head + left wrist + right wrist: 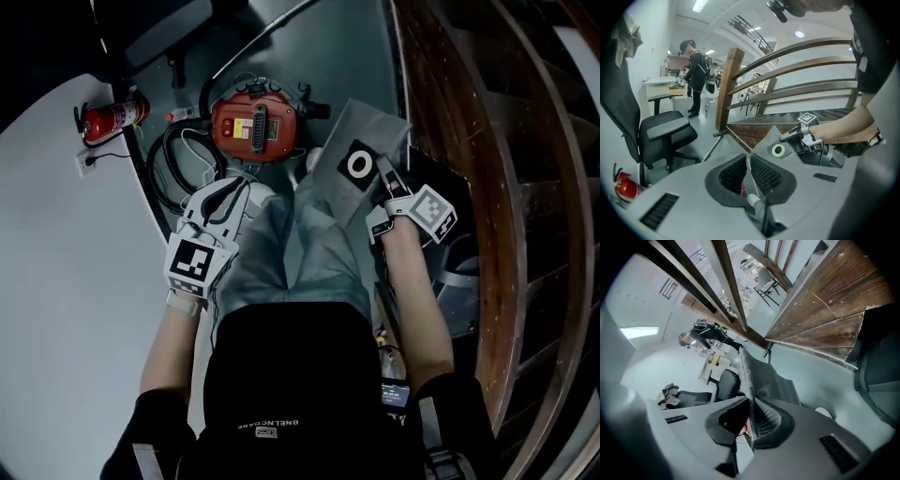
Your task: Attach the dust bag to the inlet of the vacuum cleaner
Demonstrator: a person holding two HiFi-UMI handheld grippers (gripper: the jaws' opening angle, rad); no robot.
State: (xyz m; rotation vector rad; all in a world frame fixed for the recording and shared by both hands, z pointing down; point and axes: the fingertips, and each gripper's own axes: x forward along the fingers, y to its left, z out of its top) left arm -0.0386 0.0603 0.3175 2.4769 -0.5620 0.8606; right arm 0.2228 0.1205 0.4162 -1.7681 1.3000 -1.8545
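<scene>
**Both grippers pinched on the dust bag, vac on the floor ahead**

Head view: my left gripper (234, 192) & right gripper (386, 178) were low in front of me, w/ the grey dust bag (370, 127) at the right one. The bag's black collar (359, 164), w/ its white ring, lay just beside the right gripper's tips. The red vacuum cleaner (253, 127) stood on the floor just left of the bag. A black hose (178, 169) was coiled next to it, and a fire extinguisher (111, 117) lay further left.

Left gripper view: my jaws were together, a thin edge of the bag nipped betw. the pads. The sheet ran up to the collar, where the right gripper held it. An office chair (665, 129) & a wooden stair rail (787, 70) were behind.

Right gripper view: jaws were closed on bag fabric, which stood up from the pads as a fuzzy grey fold. Wooden stairs (825, 310) were beyond.
</scene>
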